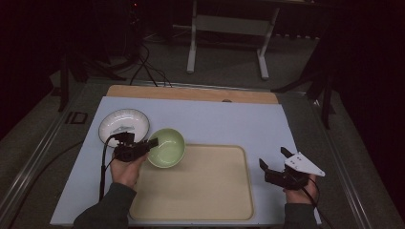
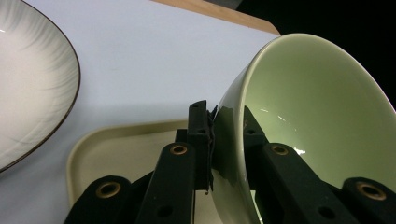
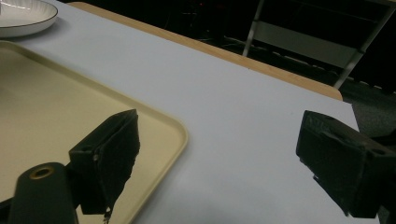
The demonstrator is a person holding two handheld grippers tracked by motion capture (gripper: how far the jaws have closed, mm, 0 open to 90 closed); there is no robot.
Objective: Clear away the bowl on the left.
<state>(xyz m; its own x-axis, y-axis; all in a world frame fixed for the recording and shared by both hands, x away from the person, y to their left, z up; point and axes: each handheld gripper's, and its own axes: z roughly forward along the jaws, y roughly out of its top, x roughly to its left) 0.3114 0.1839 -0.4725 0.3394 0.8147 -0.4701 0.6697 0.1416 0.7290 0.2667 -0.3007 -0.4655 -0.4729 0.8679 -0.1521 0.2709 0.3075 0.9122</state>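
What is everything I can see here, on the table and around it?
Bowl: one, pale green, tilted at the tray's far left corner, its rim pinched.
Plate: one, white with a dark edge, on the table left of the bowl.
Tray: one, cream, near middle of the table.
Table: one, pale blue-white top with a wooden far edge.
Stand: one, white metal frame, on the floor beyond the table.
Left gripper: one, black, shut on the bowl's rim.
Right gripper: one, black, open, right of the tray.

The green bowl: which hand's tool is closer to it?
Left. The left tool is clamped on the rim of the green bowl; the right tool is open, well off beyond the tray's far side.
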